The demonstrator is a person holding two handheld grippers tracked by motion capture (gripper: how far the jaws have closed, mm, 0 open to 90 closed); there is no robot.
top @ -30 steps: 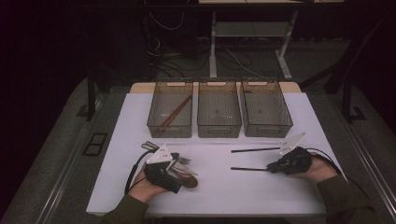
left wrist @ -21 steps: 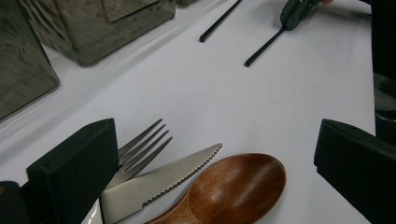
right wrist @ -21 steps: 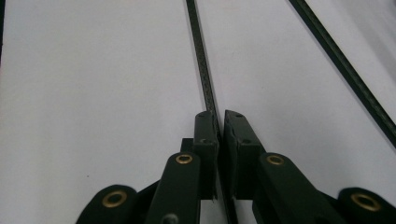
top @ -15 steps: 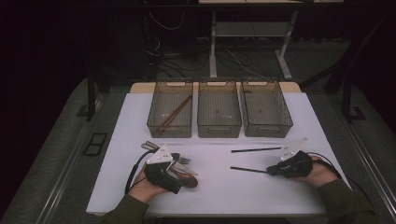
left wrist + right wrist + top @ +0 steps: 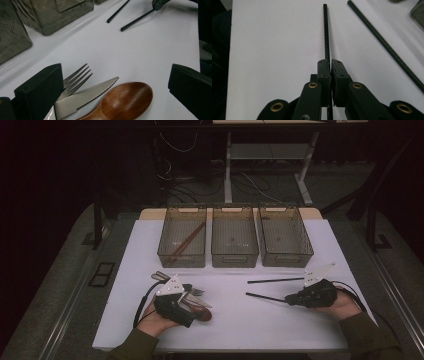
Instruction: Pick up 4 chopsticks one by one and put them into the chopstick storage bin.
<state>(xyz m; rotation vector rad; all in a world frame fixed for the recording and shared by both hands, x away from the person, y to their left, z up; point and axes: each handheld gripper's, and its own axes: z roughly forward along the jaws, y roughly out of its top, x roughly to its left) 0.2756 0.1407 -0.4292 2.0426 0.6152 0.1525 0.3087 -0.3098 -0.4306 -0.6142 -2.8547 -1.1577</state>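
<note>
A: Progress?
B: Early. Left bin (image 5: pixel 182 240) holds what looks like brown chopsticks; the other two are bare.
A: Grippers?
B: Right gripper (image 5: pixel 330 65) clamps a black chopstick (image 5: pixel 326 32) on the table (image 5: pixel 230 317); its twin (image 5: pixel 384 45) lies beside. Left gripper (image 5: pixel 112 92) gapes over fork (image 5: pixel 76 78), knife (image 5: pixel 87 97), wooden spoon (image 5: pixel 125 98).

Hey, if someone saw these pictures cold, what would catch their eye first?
Probably the right hand-held gripper, shut on a thin black chopstick lying on the white table. Next, the glossy brown wooden spoon beside a serrated steel knife between the open left hand-held gripper's jaws, and three clear smoky plastic bins behind.
</note>
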